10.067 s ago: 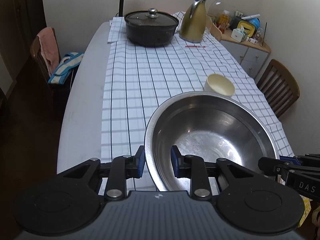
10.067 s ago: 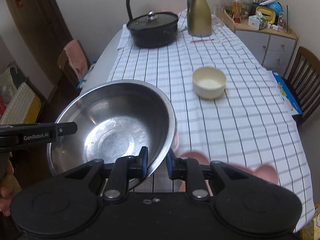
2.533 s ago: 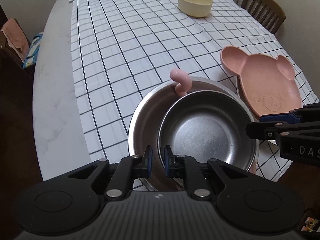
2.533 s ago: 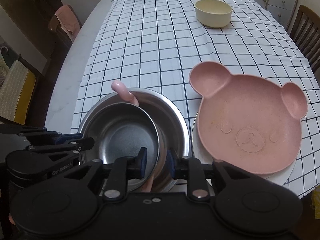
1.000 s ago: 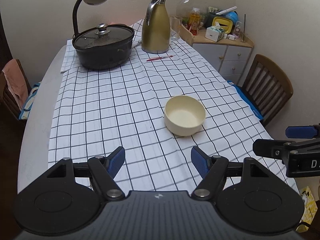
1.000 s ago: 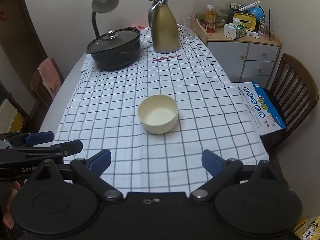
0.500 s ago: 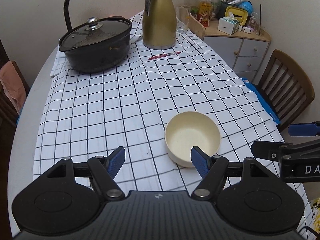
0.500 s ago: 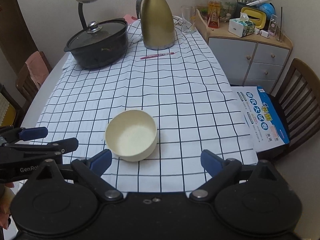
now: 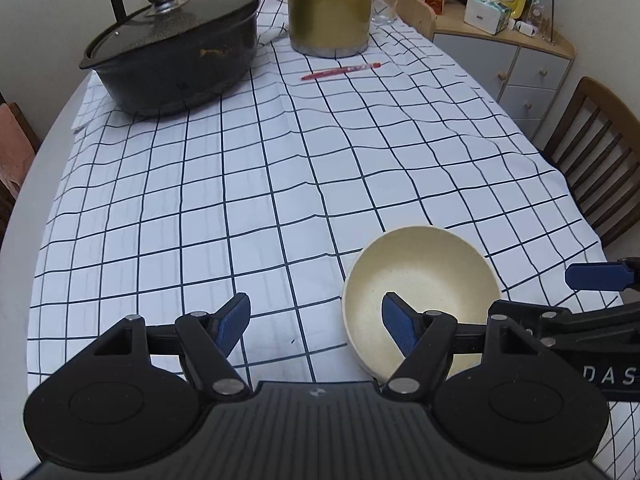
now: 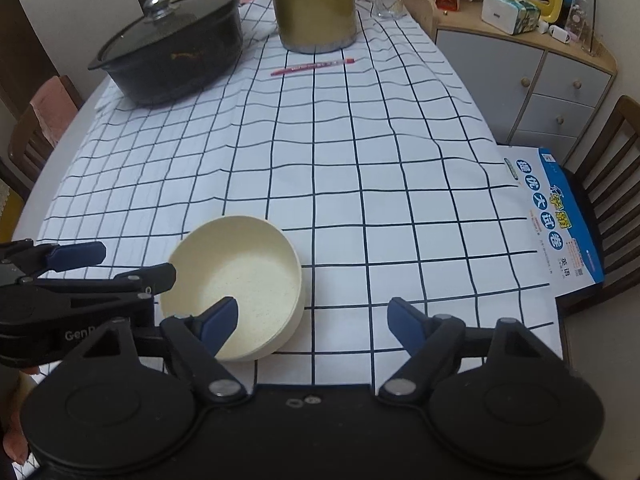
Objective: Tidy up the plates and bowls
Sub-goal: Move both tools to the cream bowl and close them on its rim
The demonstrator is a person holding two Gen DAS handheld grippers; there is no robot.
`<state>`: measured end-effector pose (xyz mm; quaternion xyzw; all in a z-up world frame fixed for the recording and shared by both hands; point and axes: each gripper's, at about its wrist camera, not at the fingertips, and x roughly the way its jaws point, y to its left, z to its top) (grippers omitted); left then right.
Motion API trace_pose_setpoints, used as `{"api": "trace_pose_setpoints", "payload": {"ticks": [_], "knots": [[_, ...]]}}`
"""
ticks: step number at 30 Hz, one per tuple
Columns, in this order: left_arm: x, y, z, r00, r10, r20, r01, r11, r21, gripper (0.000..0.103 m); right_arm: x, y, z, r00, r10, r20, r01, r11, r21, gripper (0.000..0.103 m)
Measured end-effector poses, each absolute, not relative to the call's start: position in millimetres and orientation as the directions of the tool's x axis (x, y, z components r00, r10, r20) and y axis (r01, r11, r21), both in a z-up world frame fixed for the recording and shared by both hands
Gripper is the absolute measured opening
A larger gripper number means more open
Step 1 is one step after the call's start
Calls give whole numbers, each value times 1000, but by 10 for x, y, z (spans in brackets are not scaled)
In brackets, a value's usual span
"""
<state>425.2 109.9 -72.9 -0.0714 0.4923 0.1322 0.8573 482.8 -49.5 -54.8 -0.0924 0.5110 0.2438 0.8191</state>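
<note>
Right gripper (image 10: 310, 318) jaws apart and just been narrowing, nothing clamped: its left finger (image 10: 218, 322) sits over the inside of the cream bowl (image 10: 240, 284), its right finger over bare cloth, bowl wall between them. Can't tell if the finger touches the bowl. Left gripper (image 9: 316, 320) also spread, empty: its right finger (image 9: 400, 326) overlaps the bowl's (image 9: 420, 288) interior, its left finger is over the cloth. Bowl is upright, empty, on the checked tablecloth (image 9: 280, 168) near the table's close edge, between the two grippers. Far end: black lidded pot (image 9: 172, 48), gold jug (image 9: 330, 4), red pen (image 9: 340, 71) just in front of the jug. Right of the table: wooden chair (image 10: 612, 184) holding a blue-and-white box (image 10: 556, 216), grey drawer cabinet (image 10: 532, 80) behind.
</note>
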Motion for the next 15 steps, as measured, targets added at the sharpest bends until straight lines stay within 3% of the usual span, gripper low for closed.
{"api": "trace_pose_setpoints", "payload": {"ticks": [12, 15], "knots": [[4427, 1138, -1008, 445, 138, -885, -289, 957, 4, 71, 4962, -388, -817, 320, 295, -900, -497, 861, 106, 71], [4463, 1122, -1033, 439, 130, -889, -279, 960, 3, 64, 4977, -377, -858, 310, 296, -903, -499, 860, 110, 65]]}}
